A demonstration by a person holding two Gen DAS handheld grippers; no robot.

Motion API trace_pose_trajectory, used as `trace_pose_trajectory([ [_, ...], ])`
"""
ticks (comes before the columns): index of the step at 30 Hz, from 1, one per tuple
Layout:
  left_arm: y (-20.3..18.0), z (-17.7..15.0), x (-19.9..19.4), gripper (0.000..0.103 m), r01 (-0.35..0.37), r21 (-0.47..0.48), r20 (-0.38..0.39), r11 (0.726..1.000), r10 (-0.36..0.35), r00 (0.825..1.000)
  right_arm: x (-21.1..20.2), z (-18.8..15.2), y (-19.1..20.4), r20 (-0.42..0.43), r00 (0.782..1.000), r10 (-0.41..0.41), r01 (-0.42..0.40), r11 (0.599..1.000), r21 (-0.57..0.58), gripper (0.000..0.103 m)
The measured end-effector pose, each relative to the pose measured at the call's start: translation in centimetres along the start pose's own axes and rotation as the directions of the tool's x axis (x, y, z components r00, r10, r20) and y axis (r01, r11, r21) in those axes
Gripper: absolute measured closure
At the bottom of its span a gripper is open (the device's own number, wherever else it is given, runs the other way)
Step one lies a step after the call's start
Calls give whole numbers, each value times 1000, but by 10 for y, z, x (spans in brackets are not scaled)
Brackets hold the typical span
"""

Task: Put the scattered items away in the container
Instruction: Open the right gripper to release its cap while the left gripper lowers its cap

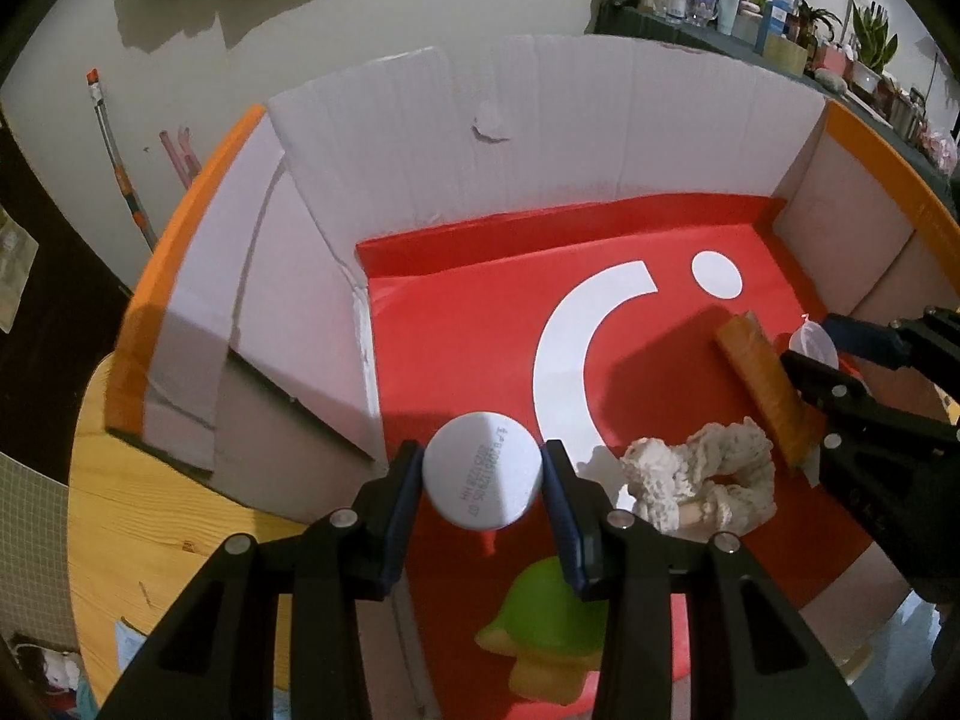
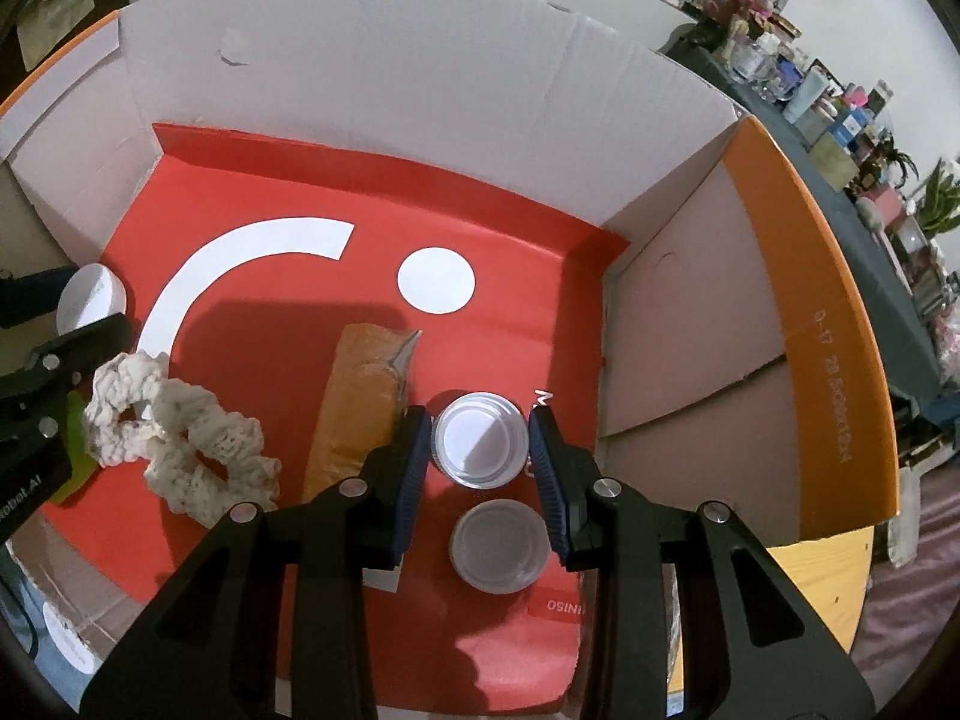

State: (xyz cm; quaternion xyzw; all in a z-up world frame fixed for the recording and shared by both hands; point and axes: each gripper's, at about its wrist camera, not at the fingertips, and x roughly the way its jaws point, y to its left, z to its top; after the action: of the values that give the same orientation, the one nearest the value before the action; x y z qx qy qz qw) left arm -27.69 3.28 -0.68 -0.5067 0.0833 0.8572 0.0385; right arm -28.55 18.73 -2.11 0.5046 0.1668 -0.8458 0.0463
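Note:
The container is a cardboard box with a red floor (image 1: 480, 324) and orange-edged flaps (image 2: 798, 276). My left gripper (image 1: 483, 476) is shut on a white round lid (image 1: 483, 468) and holds it above the box floor; the lid also shows in the right wrist view (image 2: 90, 294). My right gripper (image 2: 480, 441) is shut on a clear plastic cup (image 2: 480, 441), held inside the box; in the left wrist view it shows at the right (image 1: 813, 348). On the floor lie a cream scrunchie (image 1: 702, 480), an orange packet (image 2: 354, 414), a green toy (image 1: 546, 624) and a translucent lid (image 2: 501, 546).
The box stands on a wooden table (image 1: 156, 516). A cluttered shelf with bottles and plants (image 1: 780, 18) runs along the far wall. A mop handle (image 1: 114, 156) leans on the wall at left.

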Motion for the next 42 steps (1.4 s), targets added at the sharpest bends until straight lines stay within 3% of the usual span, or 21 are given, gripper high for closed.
trace_pose_trajectory([
  [24,-4,-1,1,60,7,2,-7,1000,-7,1000,1,-2,7,-8,1000,-17,17,1000,-16,69],
  [28,-5,-2,-1,53,12,6,-5,1000,-12,1000,1,-2,6,-10,1000,-18,18,1000,-14,68],
  [32,-6,-2,-1,51,7,12,-3,1000,-7,1000,0,-3,8,-7,999,-38,38,999,-20,60],
  [38,-8,-1,0,48,6,13,-1,1000,-6,1000,-2,-3,9,-7,999,-32,32,999,-14,59],
  [42,-9,-2,-6,40,-3,9,15,1000,2,1000,-4,-2,10,-2,999,-34,34,999,-23,52],
])
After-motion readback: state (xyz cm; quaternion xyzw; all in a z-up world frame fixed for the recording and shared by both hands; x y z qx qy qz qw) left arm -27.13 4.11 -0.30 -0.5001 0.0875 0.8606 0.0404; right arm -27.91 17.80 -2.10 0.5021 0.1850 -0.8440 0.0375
